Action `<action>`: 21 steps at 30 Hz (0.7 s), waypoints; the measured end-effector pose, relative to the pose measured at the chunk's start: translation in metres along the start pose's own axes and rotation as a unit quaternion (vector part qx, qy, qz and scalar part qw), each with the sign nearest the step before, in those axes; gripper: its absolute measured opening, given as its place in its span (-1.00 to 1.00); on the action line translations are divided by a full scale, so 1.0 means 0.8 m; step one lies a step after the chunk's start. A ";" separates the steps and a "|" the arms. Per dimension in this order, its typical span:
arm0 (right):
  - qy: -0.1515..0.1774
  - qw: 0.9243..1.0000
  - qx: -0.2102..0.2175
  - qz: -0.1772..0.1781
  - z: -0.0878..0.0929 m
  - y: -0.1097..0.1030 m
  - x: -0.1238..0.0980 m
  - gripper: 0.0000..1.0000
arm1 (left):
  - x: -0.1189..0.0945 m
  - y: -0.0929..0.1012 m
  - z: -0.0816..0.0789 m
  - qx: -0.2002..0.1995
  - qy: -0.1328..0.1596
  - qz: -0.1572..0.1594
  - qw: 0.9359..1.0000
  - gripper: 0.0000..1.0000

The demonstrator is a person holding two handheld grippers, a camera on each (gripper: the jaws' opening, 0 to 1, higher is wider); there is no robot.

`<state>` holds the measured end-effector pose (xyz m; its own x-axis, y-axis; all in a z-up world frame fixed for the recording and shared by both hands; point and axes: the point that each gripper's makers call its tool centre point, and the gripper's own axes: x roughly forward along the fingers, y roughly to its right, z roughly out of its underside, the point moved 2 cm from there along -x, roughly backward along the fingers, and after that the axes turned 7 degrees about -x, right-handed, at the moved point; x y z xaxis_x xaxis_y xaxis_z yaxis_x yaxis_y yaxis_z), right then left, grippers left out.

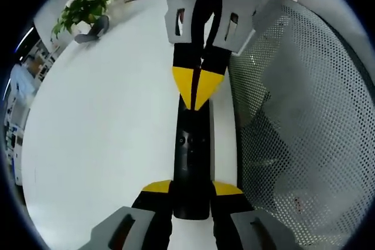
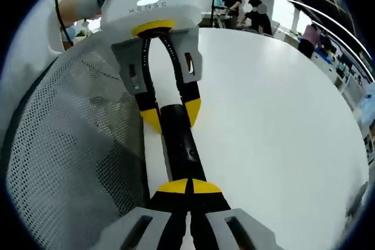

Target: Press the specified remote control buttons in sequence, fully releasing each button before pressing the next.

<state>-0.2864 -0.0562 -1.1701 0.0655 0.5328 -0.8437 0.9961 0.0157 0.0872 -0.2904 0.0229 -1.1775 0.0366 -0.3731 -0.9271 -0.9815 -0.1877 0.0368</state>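
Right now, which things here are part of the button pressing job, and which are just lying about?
Job:
slim black remote control on the round white table
left gripper, clamped on the remote's sides
right gripper, shut, tips on the remote

Lying about:
leafy green potted plant
grey mesh chair back

Light: bright, even, from overhead.
Glare: counter point(image 1: 105, 133) washed white.
Shadows: faint.
Edges: fisheye bending, soft focus.

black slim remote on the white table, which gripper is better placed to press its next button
Probably right: the right gripper, jaws together, rests over the black slim remote. The left gripper clamps its end, steadying it on the white table.
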 end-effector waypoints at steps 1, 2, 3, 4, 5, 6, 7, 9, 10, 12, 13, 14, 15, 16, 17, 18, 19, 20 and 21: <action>-0.008 1.000 -0.006 -0.007 0.001 -0.002 -0.001 -1.00 | 0.000 0.000 0.000 0.000 0.000 0.001 1.000 -0.52; -0.016 0.999 -0.033 -0.007 0.000 -0.002 0.000 -1.00 | 0.000 0.000 0.000 0.001 0.001 0.001 1.000 -0.52; -0.022 0.998 -0.051 -0.009 0.000 -0.002 0.000 -1.00 | 0.000 -0.001 0.000 0.003 0.002 0.002 1.000 -0.52; -0.026 0.998 -0.058 -0.010 0.000 -0.002 0.000 -1.00 | 0.000 -0.001 0.001 0.003 0.003 0.002 1.000 -0.52; -0.038 0.996 -0.079 -0.013 -0.001 -0.002 0.001 -1.00 | 0.000 -0.001 0.001 0.003 0.005 0.002 1.000 -0.52; -0.051 0.993 -0.101 -0.020 -0.001 -0.003 0.001 -1.00 | -0.001 -0.001 0.001 0.004 0.007 0.003 1.000 -0.52; -0.057 0.992 -0.110 -0.024 -0.002 -0.003 0.001 -1.00 | -0.001 -0.001 0.001 0.005 0.009 0.003 1.000 -0.52; -0.062 0.992 -0.106 -0.030 -0.005 -0.002 0.003 -1.00 | -0.001 -0.001 0.001 0.004 0.013 0.003 1.000 -0.52; -0.063 0.992 -0.103 -0.033 -0.005 -0.001 0.003 -1.00 | -0.001 -0.002 0.002 0.004 0.016 0.003 1.000 -0.52; -0.053 0.994 -0.087 -0.037 -0.004 0.000 0.001 -1.00 | -0.001 -0.002 0.002 0.003 0.019 0.004 1.000 -0.52; -0.032 0.997 -0.061 -0.036 -0.004 0.000 0.000 -1.00 | -0.001 -0.002 0.002 0.003 0.022 0.004 1.000 -0.52; -0.018 0.998 -0.047 -0.035 -0.004 0.000 -0.001 -1.00 | -0.002 -0.002 0.002 0.002 0.023 0.004 1.000 -0.52; 0.006 0.999 -0.022 -0.038 -0.003 0.000 -0.003 -1.00 | -0.001 -0.002 0.002 0.002 0.025 0.004 1.000 -0.52; 0.021 0.999 -0.005 -0.039 -0.002 0.000 -0.005 -1.00 | -0.001 -0.002 0.002 0.002 0.028 0.005 1.000 -0.52; 0.036 0.998 0.015 -0.038 0.000 0.001 -0.006 -1.00 | -0.001 -0.002 0.002 0.002 0.029 0.005 1.000 -0.52; 0.040 0.999 0.015 -0.034 0.002 0.002 -0.007 -1.00 | -0.001 -0.002 0.001 0.002 0.031 0.005 0.999 -0.52; 0.037 0.999 0.012 -0.023 0.004 0.006 -0.008 -0.99 | -0.001 -0.001 0.001 0.001 0.032 0.005 0.999 -0.52; 0.039 0.999 0.005 -0.018 0.004 0.008 -0.009 -0.95 | -0.001 -0.001 0.001 0.001 0.032 0.005 0.999 -0.52; 0.043 0.999 0.002 -0.020 0.002 0.007 -0.009 -0.93 | -0.001 -0.001 0.001 0.002 0.031 0.005 1.000 -0.52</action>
<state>-0.2809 -0.0616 -1.1641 0.0207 0.6022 -0.7981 0.9980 0.0349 0.0523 -0.2895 0.0242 -1.1769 0.0372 -0.4299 -0.9021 -0.9826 -0.1800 0.0453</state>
